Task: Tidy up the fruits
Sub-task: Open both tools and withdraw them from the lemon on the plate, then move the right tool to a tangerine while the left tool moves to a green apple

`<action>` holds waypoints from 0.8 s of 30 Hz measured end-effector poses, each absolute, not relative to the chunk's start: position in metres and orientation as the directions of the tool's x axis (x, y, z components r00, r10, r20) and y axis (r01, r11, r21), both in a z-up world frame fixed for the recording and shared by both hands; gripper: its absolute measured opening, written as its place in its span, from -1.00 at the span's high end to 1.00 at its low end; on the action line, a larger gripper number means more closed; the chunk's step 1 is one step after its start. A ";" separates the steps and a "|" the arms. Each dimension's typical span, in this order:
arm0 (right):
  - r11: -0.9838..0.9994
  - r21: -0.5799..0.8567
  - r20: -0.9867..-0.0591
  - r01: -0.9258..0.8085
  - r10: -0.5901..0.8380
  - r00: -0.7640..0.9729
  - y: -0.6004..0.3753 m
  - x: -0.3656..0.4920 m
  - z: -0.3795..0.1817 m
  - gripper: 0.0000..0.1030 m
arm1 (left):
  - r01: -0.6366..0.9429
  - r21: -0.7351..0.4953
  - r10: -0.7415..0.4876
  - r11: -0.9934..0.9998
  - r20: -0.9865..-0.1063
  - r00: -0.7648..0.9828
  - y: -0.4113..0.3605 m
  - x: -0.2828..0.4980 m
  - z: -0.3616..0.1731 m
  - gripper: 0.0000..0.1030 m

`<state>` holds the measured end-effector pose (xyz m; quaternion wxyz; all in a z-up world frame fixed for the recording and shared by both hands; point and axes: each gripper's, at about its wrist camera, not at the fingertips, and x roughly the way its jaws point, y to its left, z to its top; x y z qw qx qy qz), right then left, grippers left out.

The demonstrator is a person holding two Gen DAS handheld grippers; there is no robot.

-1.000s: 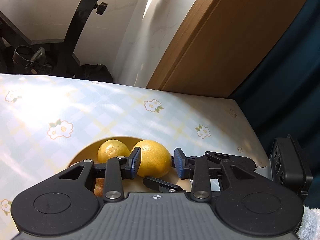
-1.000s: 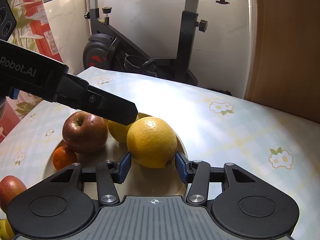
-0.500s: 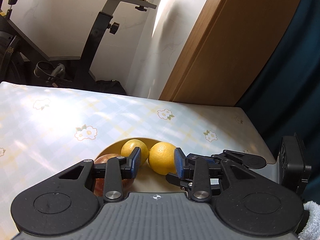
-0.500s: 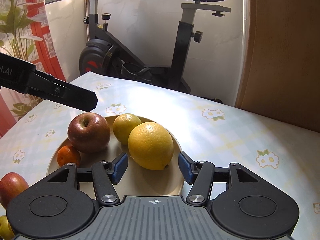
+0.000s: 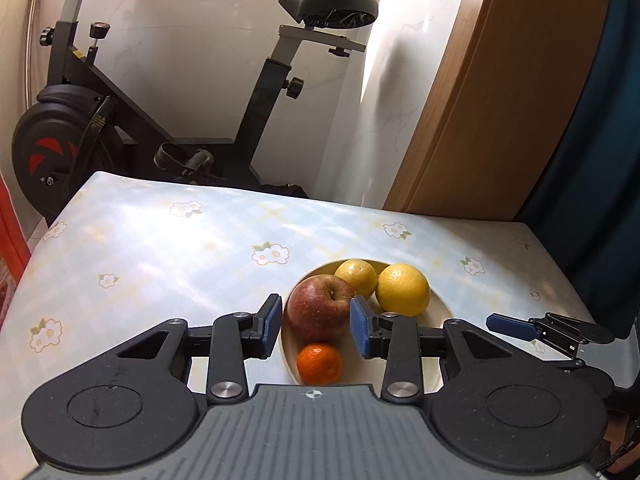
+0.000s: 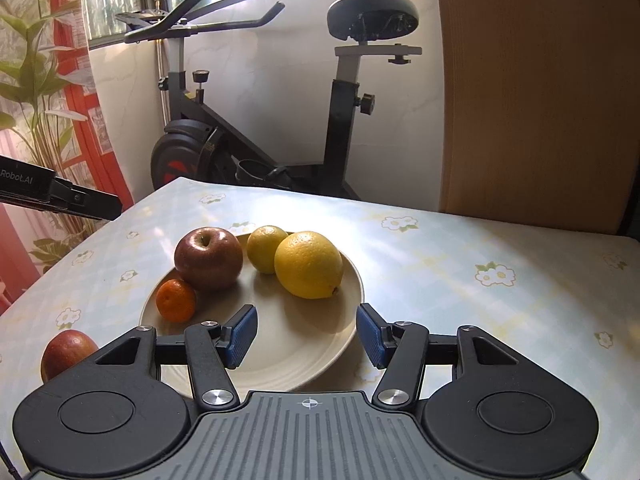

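- Cream-coloured plate point(image 6: 352, 276) carries four fruits: a red apple point(image 6: 208, 258), a small orange point(image 6: 175, 300), a small lemon point(image 6: 264, 248) and a large lemon point(image 6: 309, 264), all touching or nearly touching along the plate's far half.
- Change, right side: a second ago the right gripper point(image 6: 306, 334) had its pads against the large lemon; now I see the jaws released and empty, pulled back over the plate's bare near half, the lemon resting free.
- Change, left side: the left gripper point(image 5: 316, 326) has withdrawn from above the lemons; its jaws are opening slightly and hold nothing. In the left wrist view the apple point(image 5: 320, 306) appears between the pads, but it lies further off on the plate point(image 5: 440, 308), untouched.
- Meaning: I judge the large lemon's placement finished, with both grippers free for the next fruit.
- Remaining: a second apple point(image 6: 68, 354) sits on the tablecloth point(image 6: 480, 320) just beside the plate's left rim; it looks like the likely next pick.
- Room: the near half of the plate is open. The table's right side and far end are bare; its left edge lies close to the loose apple, so I would approach with care there.
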<state>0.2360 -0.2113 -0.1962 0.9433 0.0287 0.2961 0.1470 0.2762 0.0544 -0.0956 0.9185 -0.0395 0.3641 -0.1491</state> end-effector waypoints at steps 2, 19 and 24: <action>0.957 0.146 -0.539 -0.251 0.289 0.791 -0.212 0.223 -0.198 -0.01 | 0.227 -0.178 -0.288 0.957 -0.656 0.698 0.061 0.267 -0.094 0.24; 0.963 0.157 -0.543 -0.221 0.271 0.795 -0.191 0.147 -0.203 -0.01 | 0.164 -0.197 -0.254 0.967 -0.654 0.712 0.078 0.200 -0.098 0.20; 0.963 0.158 -0.536 -0.217 0.269 0.800 -0.186 0.132 -0.205 -0.01 | 0.128 -0.236 -0.255 0.963 -0.652 0.714 0.080 0.183 -0.104 0.15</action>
